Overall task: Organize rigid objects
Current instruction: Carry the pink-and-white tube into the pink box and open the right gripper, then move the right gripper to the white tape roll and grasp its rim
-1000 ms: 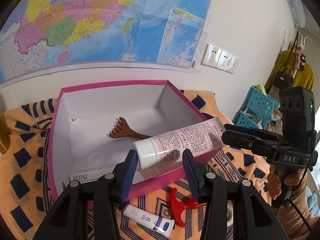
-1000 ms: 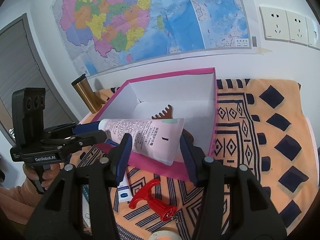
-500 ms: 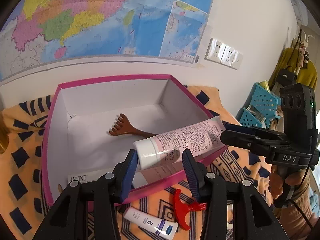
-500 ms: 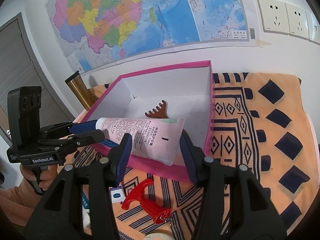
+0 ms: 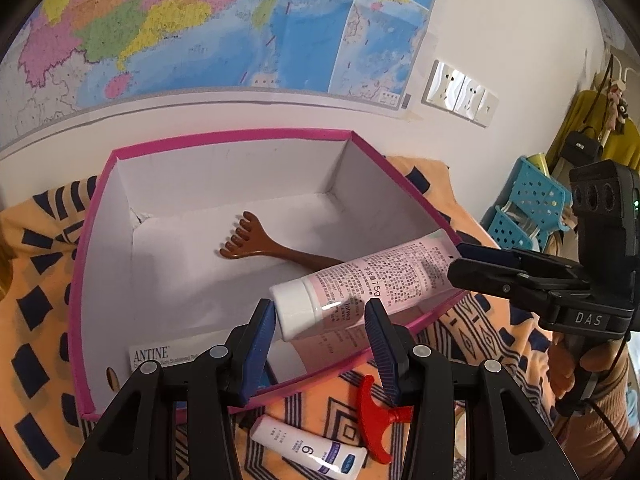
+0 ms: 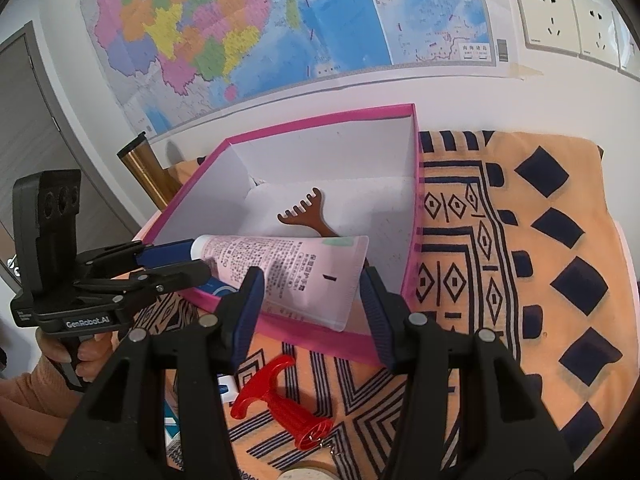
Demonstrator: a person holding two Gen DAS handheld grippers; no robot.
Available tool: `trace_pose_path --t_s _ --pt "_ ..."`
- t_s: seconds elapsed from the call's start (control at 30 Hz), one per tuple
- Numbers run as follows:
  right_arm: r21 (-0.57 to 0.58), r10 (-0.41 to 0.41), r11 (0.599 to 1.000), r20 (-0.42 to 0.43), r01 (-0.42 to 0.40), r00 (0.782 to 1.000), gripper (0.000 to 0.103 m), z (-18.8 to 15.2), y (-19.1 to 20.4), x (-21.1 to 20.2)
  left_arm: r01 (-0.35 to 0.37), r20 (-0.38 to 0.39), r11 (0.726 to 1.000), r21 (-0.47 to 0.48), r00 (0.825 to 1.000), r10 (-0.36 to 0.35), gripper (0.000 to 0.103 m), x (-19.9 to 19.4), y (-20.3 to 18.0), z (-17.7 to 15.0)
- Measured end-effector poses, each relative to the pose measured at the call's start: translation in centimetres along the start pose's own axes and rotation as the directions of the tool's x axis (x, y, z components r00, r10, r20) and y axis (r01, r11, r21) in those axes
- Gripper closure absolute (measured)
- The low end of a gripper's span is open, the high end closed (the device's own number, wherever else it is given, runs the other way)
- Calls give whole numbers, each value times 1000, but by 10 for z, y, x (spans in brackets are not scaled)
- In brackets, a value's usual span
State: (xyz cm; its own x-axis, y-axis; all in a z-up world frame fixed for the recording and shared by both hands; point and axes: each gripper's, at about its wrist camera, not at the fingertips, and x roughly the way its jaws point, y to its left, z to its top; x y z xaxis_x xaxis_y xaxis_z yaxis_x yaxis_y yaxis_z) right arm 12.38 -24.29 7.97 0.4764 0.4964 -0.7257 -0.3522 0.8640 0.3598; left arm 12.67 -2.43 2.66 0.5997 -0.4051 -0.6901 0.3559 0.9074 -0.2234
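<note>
A pink-and-white cream tube (image 5: pixel 368 284) hangs level over the near edge of the pink box (image 5: pixel 224 136), held at both ends. My left gripper (image 5: pixel 320 312) is shut on its white cap end, and my right gripper (image 6: pixel 312 284) is shut on its flat crimped end. Each gripper shows in the other's view: the right one (image 5: pixel 456 262) at the tube's tail, the left one (image 6: pixel 196 258) at the cap. The tube (image 6: pixel 288 268) hides the handle of a brown comb-like scratcher (image 5: pixel 256 244) lying inside the box (image 6: pixel 320 120).
A white carton labelled ANTINE (image 5: pixel 168 356) lies at the box's near wall. On the orange patterned cloth (image 6: pixel 520 240) in front lie a red T-handled tool (image 6: pixel 280 392) and a small white tube (image 5: pixel 308 446). A gold bottle (image 6: pixel 148 172) stands left of the box, blue baskets (image 5: pixel 528 208) at right.
Both grippers have carried the tube slightly lower and closer over the box. Their grip is unchanged.
</note>
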Motion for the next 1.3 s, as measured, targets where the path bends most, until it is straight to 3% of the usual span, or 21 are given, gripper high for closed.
trace_pose_path --t_s 0.4,0.77,0.97,1.3 --pt "2 -19 1000 24 19 1000 51 -6 -1 -14 -12 40 999 32 999 11 57 -17 -6 -9" --pt "6 15 1000 51 -15 999 51 -48 3 -54 101 78 991 92 991 -108 56 -52 -30 -34" --pt "44 6 999 -22 -5 1000 51 -83 -2 -52 168 39 979 119 984 -173 56 -50 -50 -54" --pt "46 -24 998 -154 31 988 51 -128 -3 -36 244 -116 963 118 966 -231 56 -19 -75 -90"
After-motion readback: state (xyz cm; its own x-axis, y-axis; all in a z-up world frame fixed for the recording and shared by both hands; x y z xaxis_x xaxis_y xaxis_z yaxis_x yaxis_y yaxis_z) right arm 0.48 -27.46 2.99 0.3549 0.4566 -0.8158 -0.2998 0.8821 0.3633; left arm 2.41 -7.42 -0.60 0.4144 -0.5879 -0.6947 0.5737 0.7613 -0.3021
